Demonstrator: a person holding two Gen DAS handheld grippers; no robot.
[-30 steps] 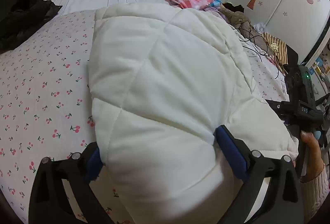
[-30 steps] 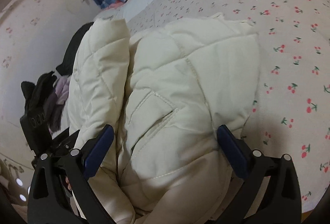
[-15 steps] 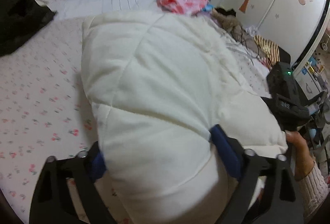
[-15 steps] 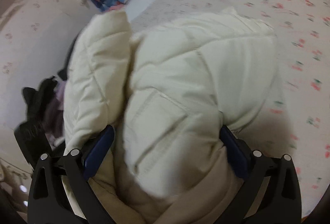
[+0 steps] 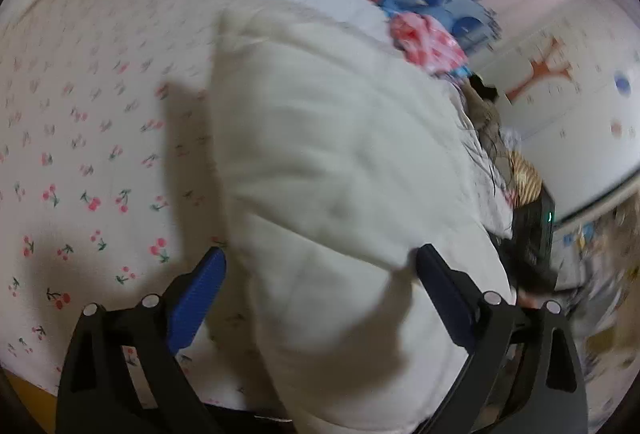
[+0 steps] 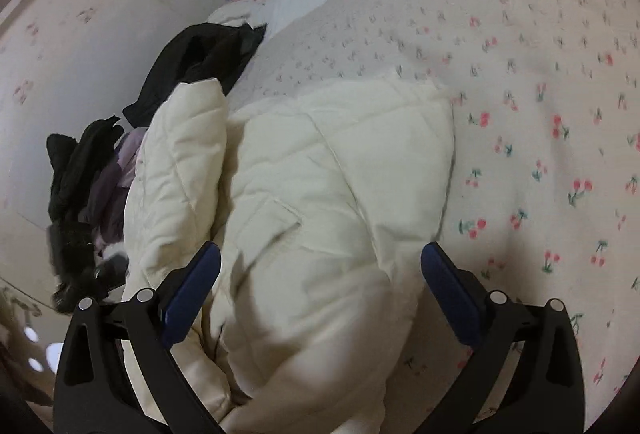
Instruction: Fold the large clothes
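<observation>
Both views are lit by soft, warm indoor light, moderately dim, with no hard glare. In the left wrist view motion blur smears nearly everything: the cherry print on the bed (image 5: 80, 138) streaks toward the top, and the wall (image 5: 560, 82) at the right edge dissolves into smudges. The jacket (image 5: 328, 170) throws a broad soft shadow onto the bed on its left side. The right wrist view is sharper; the jacket (image 6: 320, 194) quilting reads clearly, with mild blur on the bed (image 6: 540, 94) print near the far edge. Fisheye distortion bends both frames, and dark vignetting fills the corners.
</observation>
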